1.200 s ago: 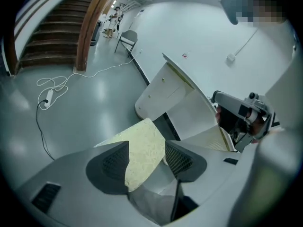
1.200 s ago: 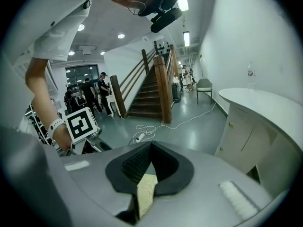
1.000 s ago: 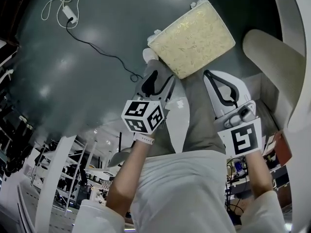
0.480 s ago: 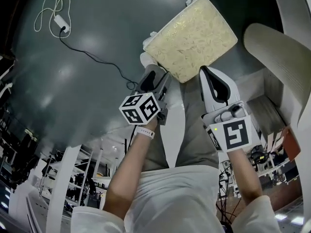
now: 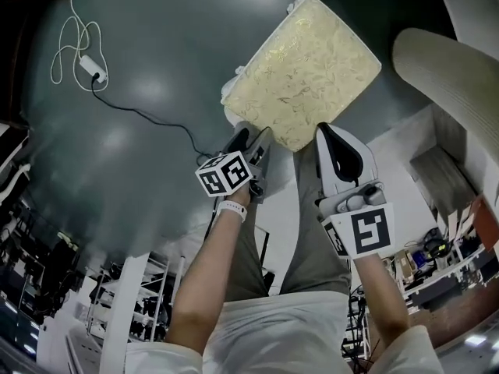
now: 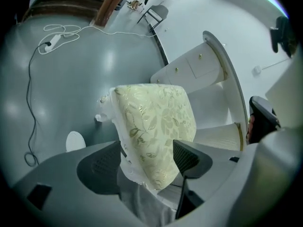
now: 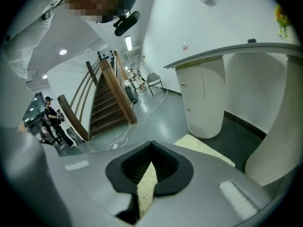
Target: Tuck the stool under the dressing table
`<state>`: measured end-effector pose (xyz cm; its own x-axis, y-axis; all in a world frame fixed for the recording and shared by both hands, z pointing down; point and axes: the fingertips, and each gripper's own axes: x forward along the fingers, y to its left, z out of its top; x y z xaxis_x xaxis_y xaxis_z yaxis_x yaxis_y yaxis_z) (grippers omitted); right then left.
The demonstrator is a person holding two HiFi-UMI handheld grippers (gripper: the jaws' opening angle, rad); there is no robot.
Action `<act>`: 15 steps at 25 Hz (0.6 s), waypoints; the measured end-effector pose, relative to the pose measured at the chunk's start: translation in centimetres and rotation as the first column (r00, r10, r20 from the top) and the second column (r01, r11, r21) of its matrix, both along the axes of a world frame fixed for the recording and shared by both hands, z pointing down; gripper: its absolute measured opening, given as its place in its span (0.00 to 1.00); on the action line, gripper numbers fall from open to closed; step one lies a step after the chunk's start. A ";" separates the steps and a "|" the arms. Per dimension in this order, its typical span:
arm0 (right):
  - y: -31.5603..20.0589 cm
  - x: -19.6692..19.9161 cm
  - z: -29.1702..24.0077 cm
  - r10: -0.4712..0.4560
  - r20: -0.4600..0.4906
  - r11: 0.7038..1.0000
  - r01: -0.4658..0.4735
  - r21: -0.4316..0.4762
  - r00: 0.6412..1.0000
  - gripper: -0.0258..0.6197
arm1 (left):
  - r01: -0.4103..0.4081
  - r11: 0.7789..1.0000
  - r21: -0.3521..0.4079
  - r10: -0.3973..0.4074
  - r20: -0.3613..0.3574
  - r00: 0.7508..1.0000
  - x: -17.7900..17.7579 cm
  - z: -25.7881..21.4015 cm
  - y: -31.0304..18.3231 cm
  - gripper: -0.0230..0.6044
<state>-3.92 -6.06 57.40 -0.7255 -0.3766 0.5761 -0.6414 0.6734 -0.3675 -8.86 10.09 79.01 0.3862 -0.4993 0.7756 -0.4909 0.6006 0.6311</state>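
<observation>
The stool [image 5: 300, 72] has a cream floral cushion and stands on the grey floor beside the white dressing table [image 5: 444, 65]. My left gripper [image 5: 251, 137] is at the cushion's near left edge. Its jaws are opening, with the cushion's corner [image 6: 154, 126] between the pads but not pressed. My right gripper [image 5: 329, 131] hovers at the cushion's near right corner with its jaws together, holding nothing. In the right gripper view, a strip of cushion [image 7: 203, 148] shows past the gripper [image 7: 151, 145]. The dressing table's curved drawer unit [image 6: 199, 65] stands behind the stool.
A white power cable with an adapter [image 5: 86, 62] lies coiled on the floor at the far left. A ribbed white column [image 7: 279, 141] rises right of the stool. A wooden staircase [image 7: 109, 98] and a distant person [image 7: 49, 112] are farther off.
Both grippers have come down toward the stool's near edge. The left jaws have spread wider around the cushion's corner. The right gripper has rolled somewhat.
</observation>
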 end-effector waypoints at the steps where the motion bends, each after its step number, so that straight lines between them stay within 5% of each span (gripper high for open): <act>1: -0.1 0.3 0.4 0.010 0.000 1.000 -0.010 -0.001 1.000 0.06 | 0.015 1.000 -0.005 -0.015 -0.014 1.000 0.4 0.7 0.2 0.57; 4: 0.0 1.7 0.4 0.047 0.001 0.999 -0.047 -0.004 0.999 0.06 | 0.066 0.998 0.005 -0.066 -0.047 0.997 1.4 1.8 0.3 0.61; 7: 0.0 3.4 0.1 0.078 0.008 0.997 -0.078 -0.003 0.997 0.06 | 0.030 0.999 0.038 -0.027 -0.077 0.997 3.4 1.6 -0.4 0.63; 15: -0.7 6.3 0.5 0.121 0.009 0.993 -0.121 0.000 0.993 0.06 | -0.006 1.000 -0.018 0.004 -0.100 0.995 4.1 1.9 -0.9 0.64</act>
